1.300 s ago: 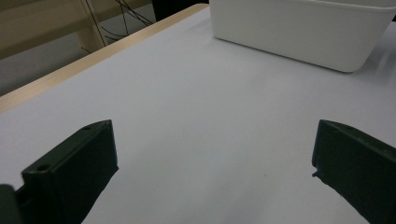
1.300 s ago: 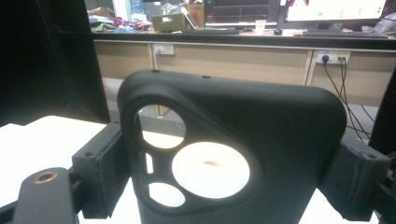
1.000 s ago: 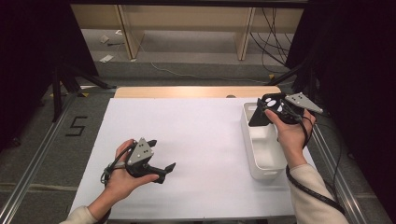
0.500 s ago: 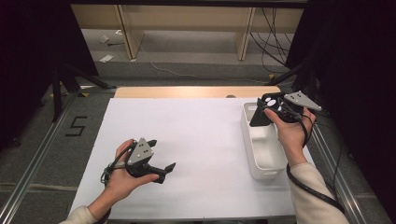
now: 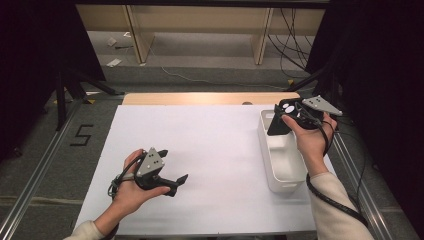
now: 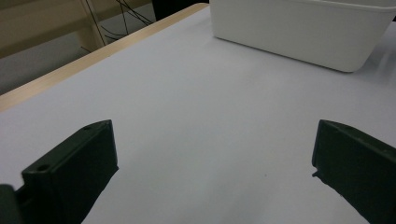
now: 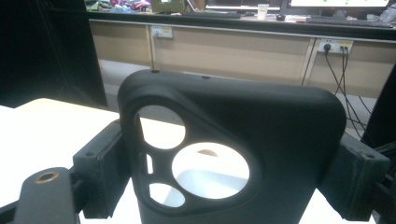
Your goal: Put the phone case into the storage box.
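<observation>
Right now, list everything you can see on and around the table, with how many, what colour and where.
phone case: one, black, with round camera cutouts, clamped between the right gripper's jaws above the bin's far end.
bin: one, white, rectangular, on the right side of the table; its inside looks bare where it shows.
table cover: one, white, spread over the tabletop.
table edge: one, light wood, along the far side.
floor mark: one, black numeral 5, on the floor left of the table.
cables: several, black, on the floor at the far right.
left gripper: one, black, jaws wide apart with nothing between them, low over the near left of the table.
right gripper: one, black, holding the case.
</observation>
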A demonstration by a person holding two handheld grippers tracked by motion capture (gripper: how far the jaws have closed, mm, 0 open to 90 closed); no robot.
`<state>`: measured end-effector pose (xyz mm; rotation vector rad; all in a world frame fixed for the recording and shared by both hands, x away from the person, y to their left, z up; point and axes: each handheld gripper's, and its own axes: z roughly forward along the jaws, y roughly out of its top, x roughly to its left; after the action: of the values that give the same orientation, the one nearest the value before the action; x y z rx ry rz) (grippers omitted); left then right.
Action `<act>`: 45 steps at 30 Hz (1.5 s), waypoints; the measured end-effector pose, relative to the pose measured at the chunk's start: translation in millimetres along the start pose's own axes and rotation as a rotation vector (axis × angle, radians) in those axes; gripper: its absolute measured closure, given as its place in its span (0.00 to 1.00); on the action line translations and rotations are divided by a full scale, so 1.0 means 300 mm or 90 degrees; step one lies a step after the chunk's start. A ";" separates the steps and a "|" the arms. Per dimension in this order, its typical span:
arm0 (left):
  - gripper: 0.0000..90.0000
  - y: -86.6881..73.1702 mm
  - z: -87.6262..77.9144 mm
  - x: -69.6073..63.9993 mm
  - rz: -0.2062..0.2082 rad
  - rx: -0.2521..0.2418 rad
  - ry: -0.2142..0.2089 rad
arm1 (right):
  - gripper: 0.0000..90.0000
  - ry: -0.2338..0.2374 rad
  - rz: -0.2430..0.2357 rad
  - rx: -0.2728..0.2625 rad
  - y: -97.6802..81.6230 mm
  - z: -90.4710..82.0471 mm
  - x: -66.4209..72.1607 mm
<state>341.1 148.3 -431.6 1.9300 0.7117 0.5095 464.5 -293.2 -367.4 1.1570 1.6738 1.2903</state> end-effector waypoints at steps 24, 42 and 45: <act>0.00 -0.001 0.003 0.000 -0.002 0.001 -0.001 | 0.18 0.002 -0.021 0.030 0.011 0.027 0.009; 0.00 -0.002 0.005 0.001 -0.001 0.003 0.000 | 0.18 0.004 -0.024 0.043 0.012 0.048 0.006; 0.00 -0.002 0.005 0.001 -0.001 0.002 0.000 | 0.18 0.004 -0.025 0.045 0.014 0.053 0.006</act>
<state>342.2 147.8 -432.7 1.9325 0.7146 0.5065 479.2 -286.0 -367.2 1.1554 1.7509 1.2207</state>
